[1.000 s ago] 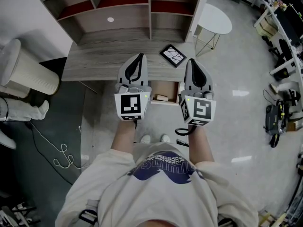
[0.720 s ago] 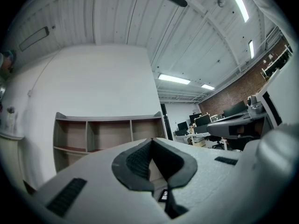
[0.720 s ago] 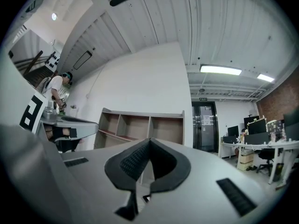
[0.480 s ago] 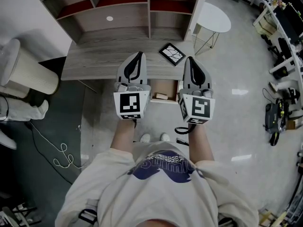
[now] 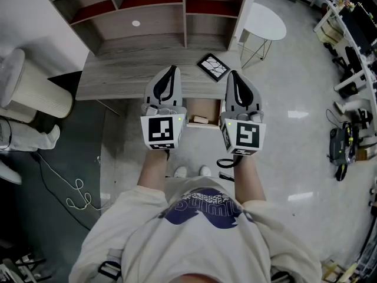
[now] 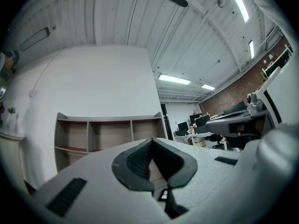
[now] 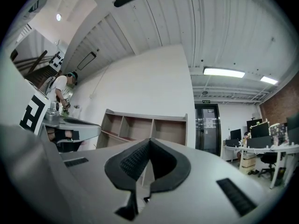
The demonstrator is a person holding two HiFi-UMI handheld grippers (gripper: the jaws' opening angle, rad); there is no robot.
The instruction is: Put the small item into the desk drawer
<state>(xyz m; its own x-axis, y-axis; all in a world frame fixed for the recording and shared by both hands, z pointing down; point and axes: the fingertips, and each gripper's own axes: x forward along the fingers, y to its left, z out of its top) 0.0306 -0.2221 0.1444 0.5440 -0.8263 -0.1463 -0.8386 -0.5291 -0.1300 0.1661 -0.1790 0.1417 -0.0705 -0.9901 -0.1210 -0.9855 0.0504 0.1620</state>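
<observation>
In the head view the desk drawer stands pulled open below the grey wooden desk, between my two grippers. A small pale item lies inside it near the front. My left gripper is held over the desk's front edge, jaws shut and empty. My right gripper hangs beside it on the drawer's right side, also shut with nothing held. In the left gripper view the closed jaws point up towards the shelf unit. The right gripper view shows its pads pressed together.
A black-framed tile lies on the desk's right end. A hutch of open shelves stands at the desk's back. A round white side table is to the right, a white ribbed cylinder to the left, and a cable on the floor.
The right gripper has edged slightly left towards the drawer. The left gripper has hardly moved. Both stay shut.
</observation>
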